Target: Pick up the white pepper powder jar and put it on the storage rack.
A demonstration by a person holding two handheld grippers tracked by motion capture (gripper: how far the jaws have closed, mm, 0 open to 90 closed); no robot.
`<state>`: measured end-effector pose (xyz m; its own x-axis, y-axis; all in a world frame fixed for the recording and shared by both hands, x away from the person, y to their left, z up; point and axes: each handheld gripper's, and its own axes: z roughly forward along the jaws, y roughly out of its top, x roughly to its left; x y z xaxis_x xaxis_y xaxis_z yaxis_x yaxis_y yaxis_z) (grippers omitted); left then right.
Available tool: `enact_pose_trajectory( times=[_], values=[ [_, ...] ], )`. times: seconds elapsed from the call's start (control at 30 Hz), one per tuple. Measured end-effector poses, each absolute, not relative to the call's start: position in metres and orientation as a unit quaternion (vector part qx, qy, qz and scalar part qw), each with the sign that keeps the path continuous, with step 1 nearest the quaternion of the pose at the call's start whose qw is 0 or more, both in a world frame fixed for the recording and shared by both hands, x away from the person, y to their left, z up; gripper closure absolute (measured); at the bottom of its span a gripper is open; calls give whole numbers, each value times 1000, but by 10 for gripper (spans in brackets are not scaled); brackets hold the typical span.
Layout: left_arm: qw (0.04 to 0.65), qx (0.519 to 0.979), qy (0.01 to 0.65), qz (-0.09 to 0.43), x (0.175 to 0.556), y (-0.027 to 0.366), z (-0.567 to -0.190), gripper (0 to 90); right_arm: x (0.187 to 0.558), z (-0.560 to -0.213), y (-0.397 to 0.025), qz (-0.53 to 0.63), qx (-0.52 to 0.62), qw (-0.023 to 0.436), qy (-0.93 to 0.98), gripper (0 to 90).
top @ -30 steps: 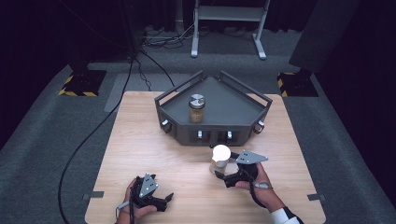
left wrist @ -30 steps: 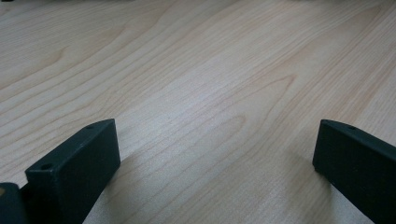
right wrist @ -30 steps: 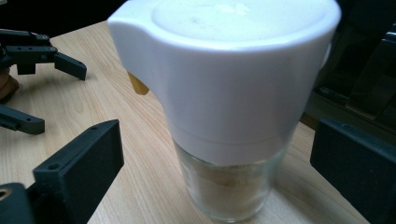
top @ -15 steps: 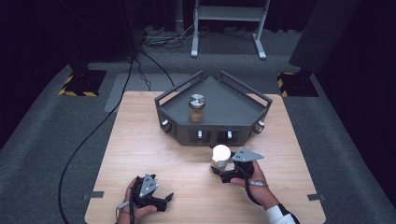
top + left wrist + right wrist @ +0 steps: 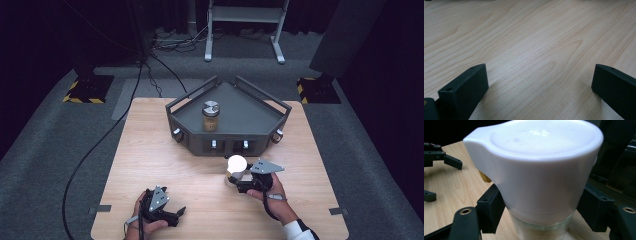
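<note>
A glass jar with a white lid [image 5: 236, 163] stands on the wooden table just in front of the tray. My right gripper [image 5: 233, 180] is shut on it, one jaw pressed against each side below the lid [image 5: 536, 170]. Pale contents show through the glass [image 5: 536, 230]. A second jar with a metal lid [image 5: 210, 116] stands upright inside the dark grey angular tray [image 5: 250, 117]. My left gripper [image 5: 177, 216] rests at the table's front left, open, with bare wood between its jaws [image 5: 539, 85]. The right gripper view also shows that left gripper [image 5: 441, 178] farther off.
The tray has raised rails and sits at the table's far middle. A black cable [image 5: 90, 155] runs off the table's left side over grey carpet. A metal stand [image 5: 245, 20] and dark equipment stand beyond the table.
My right gripper and the white-lidded jar have edged slightly toward the tray. The left gripper has stayed in place.
</note>
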<state>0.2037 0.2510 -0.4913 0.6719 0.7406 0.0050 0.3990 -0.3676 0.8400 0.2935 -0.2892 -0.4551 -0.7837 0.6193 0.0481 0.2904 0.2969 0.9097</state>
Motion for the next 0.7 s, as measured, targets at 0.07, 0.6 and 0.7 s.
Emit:
enact_pose_trajectory(
  times=[0.07,0.6,0.7],
  values=[
    [436,803,355,196,204,251,-491,7,293,-454,-289,517,287,159,790,294],
    [436,803,355,196,204,251,-491,7,290,-447,-292,509,297,164,791,311],
    [436,803,355,196,204,251,-491,8,288,-447,-293,512,300,165,788,312]
  ],
)
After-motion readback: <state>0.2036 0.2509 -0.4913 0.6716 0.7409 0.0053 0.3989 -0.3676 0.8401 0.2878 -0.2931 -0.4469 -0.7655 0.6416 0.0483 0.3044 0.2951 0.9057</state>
